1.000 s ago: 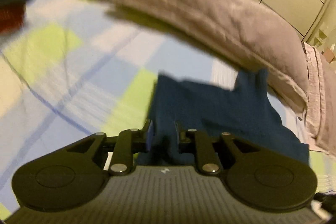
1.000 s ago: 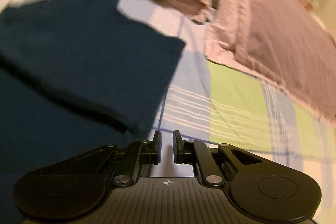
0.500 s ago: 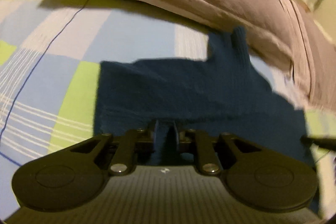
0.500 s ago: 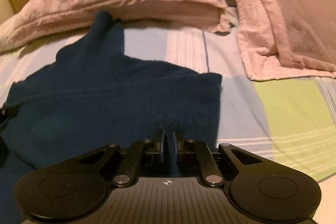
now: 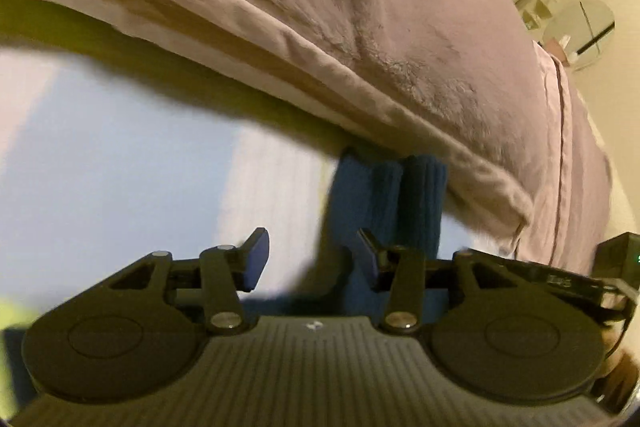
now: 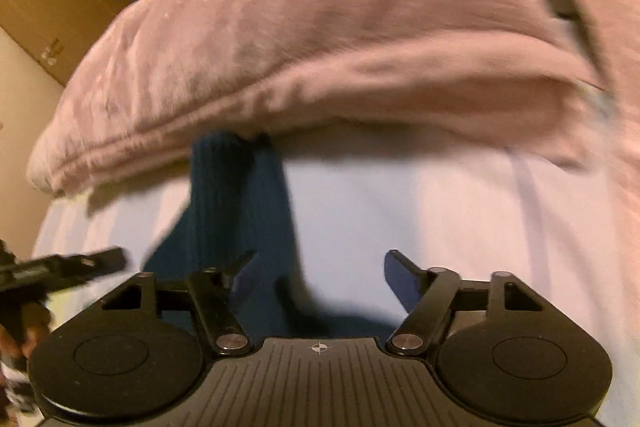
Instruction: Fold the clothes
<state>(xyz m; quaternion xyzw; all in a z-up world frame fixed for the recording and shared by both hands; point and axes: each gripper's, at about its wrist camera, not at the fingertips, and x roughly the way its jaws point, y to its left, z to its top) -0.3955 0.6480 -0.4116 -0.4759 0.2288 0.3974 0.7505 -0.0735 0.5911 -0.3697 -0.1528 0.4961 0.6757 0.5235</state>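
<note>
A dark blue knitted garment (image 5: 390,203) lies on the bed, its ribbed end reaching up to the pink pillow (image 5: 320,7). My left gripper (image 5: 312,259) hangs open low over it, nothing between the fingers, the right finger in front of the blue knit. In the right wrist view the same garment (image 6: 236,211) runs from under the pillow (image 6: 340,27) down behind the left finger. My right gripper (image 6: 320,275) is open wide over the pale sheet, holding nothing. The garment's lower part is hidden behind both gripper bodies.
The checked bedsheet (image 5: 120,167) spreads to the left, pale blue with green patches. The left gripper (image 6: 60,267) shows at the left edge of the right wrist view, and the right gripper (image 5: 580,275) at the right edge of the left one. Cupboards (image 6: 48,7) stand behind.
Both grippers were shut on the blue garment's edge half a second ago; now both are open and have let it go. Both have moved forward, close to the pillow.
</note>
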